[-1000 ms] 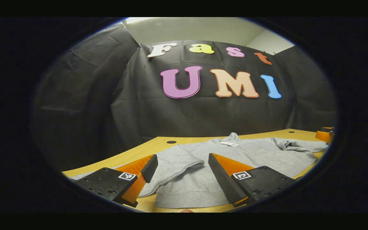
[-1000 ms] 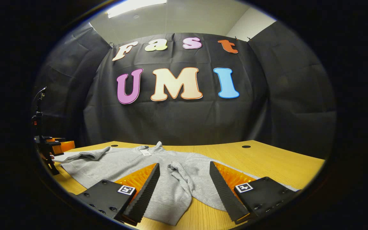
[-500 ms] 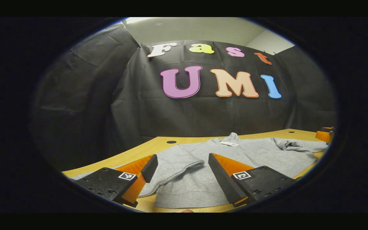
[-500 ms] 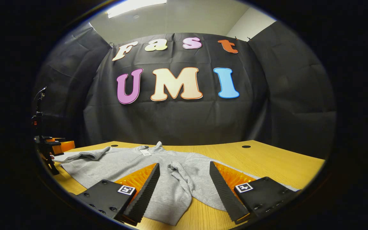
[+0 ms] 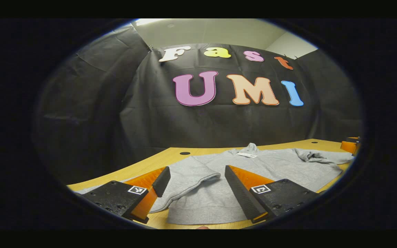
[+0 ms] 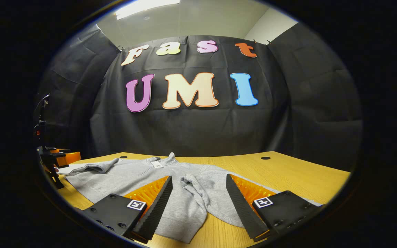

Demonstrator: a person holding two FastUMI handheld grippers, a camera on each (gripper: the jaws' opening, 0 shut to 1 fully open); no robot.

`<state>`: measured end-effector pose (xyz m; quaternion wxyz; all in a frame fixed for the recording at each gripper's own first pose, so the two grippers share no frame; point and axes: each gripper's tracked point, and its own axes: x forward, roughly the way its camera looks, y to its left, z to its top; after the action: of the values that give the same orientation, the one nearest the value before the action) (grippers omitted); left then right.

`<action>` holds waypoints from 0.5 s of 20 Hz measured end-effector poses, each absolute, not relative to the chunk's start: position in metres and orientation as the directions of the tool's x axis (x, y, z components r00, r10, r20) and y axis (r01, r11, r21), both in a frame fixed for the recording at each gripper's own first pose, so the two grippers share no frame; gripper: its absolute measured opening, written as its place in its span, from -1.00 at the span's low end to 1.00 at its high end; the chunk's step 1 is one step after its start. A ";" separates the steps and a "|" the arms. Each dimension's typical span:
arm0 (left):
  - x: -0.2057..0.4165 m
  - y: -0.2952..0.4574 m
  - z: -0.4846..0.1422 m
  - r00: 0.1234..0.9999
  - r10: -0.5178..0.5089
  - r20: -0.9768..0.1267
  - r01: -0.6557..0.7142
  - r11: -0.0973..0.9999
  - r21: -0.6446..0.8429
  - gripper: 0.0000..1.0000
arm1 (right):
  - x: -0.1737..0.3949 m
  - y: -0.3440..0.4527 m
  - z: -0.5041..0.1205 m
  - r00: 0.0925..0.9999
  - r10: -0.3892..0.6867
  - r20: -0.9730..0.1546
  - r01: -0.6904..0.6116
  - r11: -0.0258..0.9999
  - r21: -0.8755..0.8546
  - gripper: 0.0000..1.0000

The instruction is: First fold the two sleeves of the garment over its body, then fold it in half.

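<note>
Both claws gape wide over grey garment [image 5: 271,165], sleeves [image 6: 193,187] folded inward, on table [image 6: 288,172].

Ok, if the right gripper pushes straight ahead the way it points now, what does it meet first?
Most likely the bunched sleeve of the grey sweatshirt, lying between the open fingers of the right gripper. Depth is uncertain, so it may skim over it.

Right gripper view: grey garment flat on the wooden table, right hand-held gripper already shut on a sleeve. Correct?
Not quite. In the right gripper view the right hand-held gripper is open, jaws apart either side of the bunched sleeve. The grey garment does lie on the wooden table.
</note>
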<state>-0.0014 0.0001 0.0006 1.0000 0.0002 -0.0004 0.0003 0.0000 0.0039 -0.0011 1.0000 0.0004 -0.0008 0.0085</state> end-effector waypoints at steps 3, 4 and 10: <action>-0.001 0.000 0.001 1.000 0.001 0.001 -0.001 1.000 0.000 0.87 | 0.007 -0.006 -0.005 1.000 0.015 -0.026 -0.014 1.000 0.021 0.94; -0.001 -0.001 0.002 1.000 0.001 0.001 -0.001 1.000 0.001 0.87 | 0.008 -0.009 -0.007 0.999 0.015 -0.048 -0.013 0.999 0.037 0.94; 0.000 -0.001 0.001 1.000 -0.001 0.001 0.001 1.000 0.000 0.89 | 0.003 -0.072 0.026 0.993 -0.096 -0.075 0.095 0.995 -0.014 0.94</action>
<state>-0.0005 -0.0011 0.0010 1.0000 0.0002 -0.0007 -0.0004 0.0031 -0.0719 0.0257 0.9981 -0.0054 0.0380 -0.0480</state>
